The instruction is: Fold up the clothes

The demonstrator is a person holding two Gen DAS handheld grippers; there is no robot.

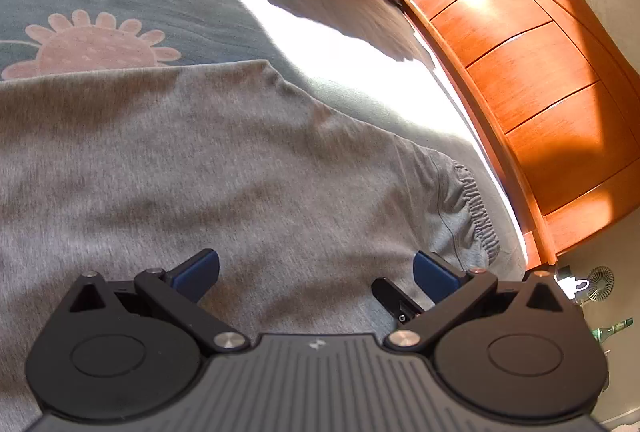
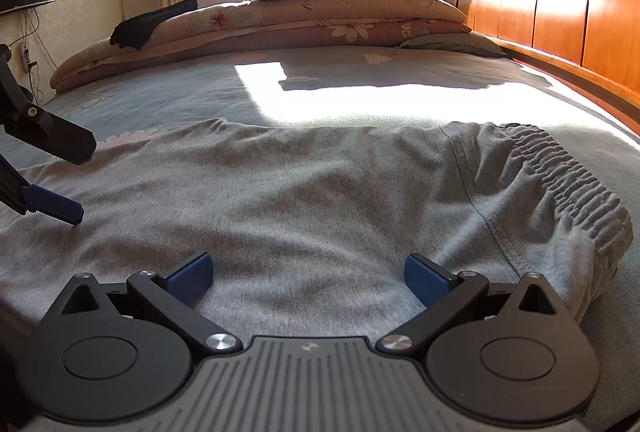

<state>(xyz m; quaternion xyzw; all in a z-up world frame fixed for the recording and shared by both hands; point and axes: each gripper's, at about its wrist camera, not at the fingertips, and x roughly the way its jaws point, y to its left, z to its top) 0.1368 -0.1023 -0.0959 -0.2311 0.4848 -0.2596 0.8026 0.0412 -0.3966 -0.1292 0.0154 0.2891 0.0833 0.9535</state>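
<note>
A pair of grey trousers (image 2: 304, 191) is seen spread across the bed (image 2: 168, 99), with the gathered waistband (image 2: 576, 187) lying toward three o'clock in the right wrist view and the cloth running off past nine o'clock. The right gripper (image 2: 308, 278) is held low over the cloth at six o'clock, its blue-padded fingers (image 2: 188, 278) spread wide with nothing between them. The left gripper (image 1: 316, 278) is likewise held wide apart and empty over the cloth; in the right wrist view it is seen at nine o'clock, with one blue pad (image 2: 54, 205) close to or touching the fabric, which cannot be settled. Whether a fold has already been laid cannot be told: the cloth may be one layer or doubled, since the far end is hidden. Several risks can be judged from here. If only the top layer is pinched, the layers may be pulled apart and the edges left uneven. The thick, bunched waistband may be caught poorly by the pads and slip out when lifted. The sheet beneath may be gripped along with the cloth, as the fabric lies soft and wrinkled. The strong patch of sunlight (image 2: 360, 91) at twelve o'clock washes out the far edge, so alignment there may be misjudged.
</note>
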